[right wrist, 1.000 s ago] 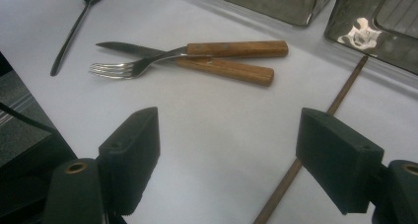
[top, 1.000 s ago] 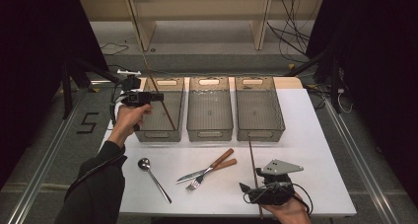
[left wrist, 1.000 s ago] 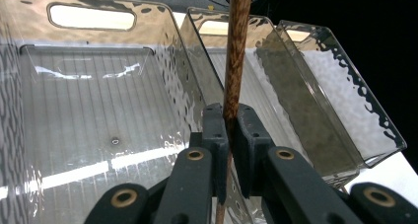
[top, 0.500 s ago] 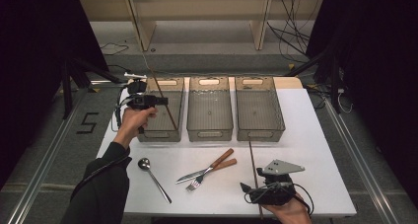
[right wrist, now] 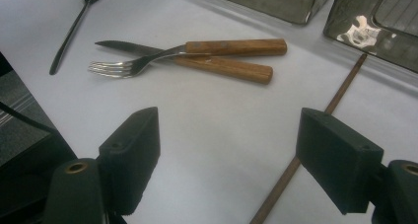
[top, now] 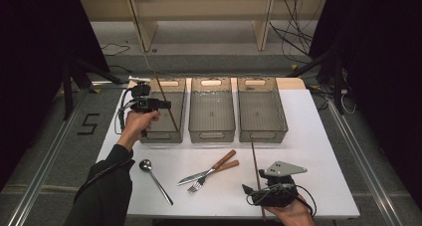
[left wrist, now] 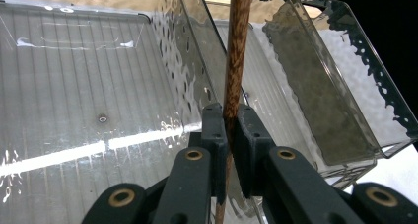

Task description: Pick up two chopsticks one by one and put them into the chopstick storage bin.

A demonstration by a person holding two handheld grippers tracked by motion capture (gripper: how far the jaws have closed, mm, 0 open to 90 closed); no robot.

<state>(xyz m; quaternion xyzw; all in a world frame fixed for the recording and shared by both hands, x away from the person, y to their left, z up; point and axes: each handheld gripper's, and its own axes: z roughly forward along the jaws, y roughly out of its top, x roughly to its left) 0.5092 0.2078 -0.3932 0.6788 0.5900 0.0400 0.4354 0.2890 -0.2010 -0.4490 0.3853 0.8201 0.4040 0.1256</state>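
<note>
We are clamping the left gripper's [left wrist: 226, 135] jaws on a wooden chopstick [left wrist: 235, 61] slanting over the leftmost clear bin [top: 160, 131]; held low, it is risking pivoting and catching the bin wall. Our right gripper [right wrist: 226, 155] is waiting with jaws wide apart and empty over the bench [top: 318, 151], beside the second chopstick [right wrist: 315, 135], which is liable to roll.

The left gripper [top: 166, 105] with the brown chopstick [top: 166, 102] clamped in its jaws is now a little lower and nearer to the person than one second ago, over the left bin [top: 149, 134]. The person's left forearm [top: 107, 178] reaches further into the high view.
</note>
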